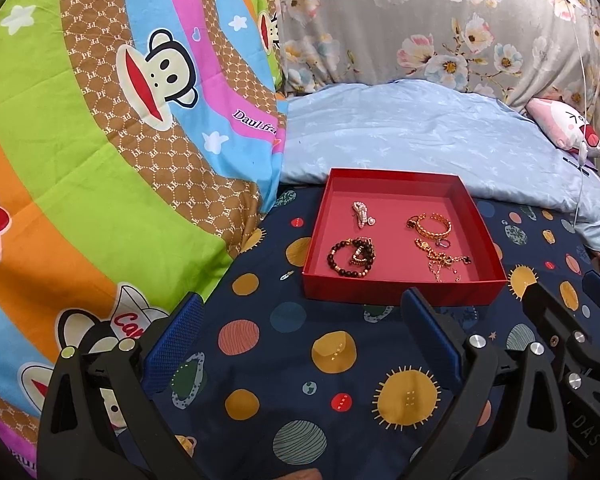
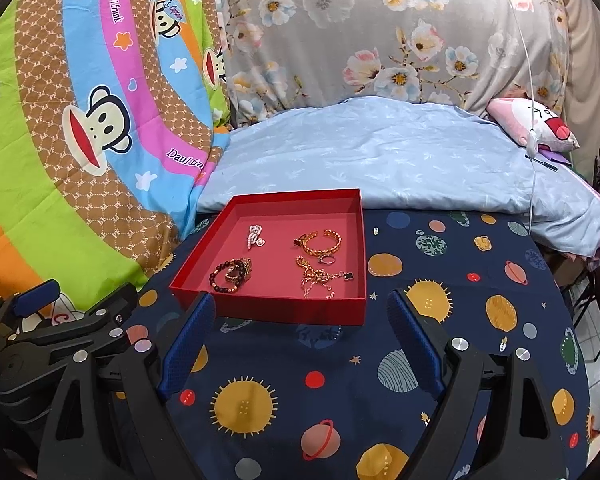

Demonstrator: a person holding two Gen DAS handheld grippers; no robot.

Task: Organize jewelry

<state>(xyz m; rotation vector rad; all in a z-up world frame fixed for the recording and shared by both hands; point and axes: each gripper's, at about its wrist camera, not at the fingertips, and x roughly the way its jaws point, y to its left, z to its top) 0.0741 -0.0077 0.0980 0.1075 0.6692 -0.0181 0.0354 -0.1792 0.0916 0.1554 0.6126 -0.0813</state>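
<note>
Resting on a bed covered by a navy sheet point(image 1: 260, 360) printed with planets and suns, a shallow red tray point(image 1: 400, 294) holds the jewelry: a dark beaded bracelet point(image 1: 346, 258) in its near left part, a small pearl piece point(image 1: 360, 214) behind that, a gold chain bangle point(image 1: 434, 226) toward the far right, and a tangle of thin gold chain point(image 1: 440, 262) with a black clover charm in the near right, a small ring lying just beside it. Readable writing is scarce: the bright striped quilt point(image 1: 100, 160) piled along the bed's left edge carries cartoon monkey faces, the script "Daulfrank" on a pink band and "Captain" on a badge, with "PF" repeated over its brown bands; one red planet on the sheet reads "MARS". The tray sits toward the far side of the bed, its back wall close to a pale blue duvet point(image 1: 420, 132), behind which hangs grey floral fabric point(image 1: 440, 20); a pink cartoon pillow point(image 2: 532, 124) lies at the far right corner. A tiny metal piece point(image 2: 376, 231) lies on the sheet just right of the tray. The left claw point(image 1: 304, 336) is spread wide and empty, short of the tray's near wall. The right claw point(image 2: 304, 340) is likewise spread wide, holding nothing, its blue-padded fingers point(image 2: 188, 344) just before the tray's near wall.
</note>
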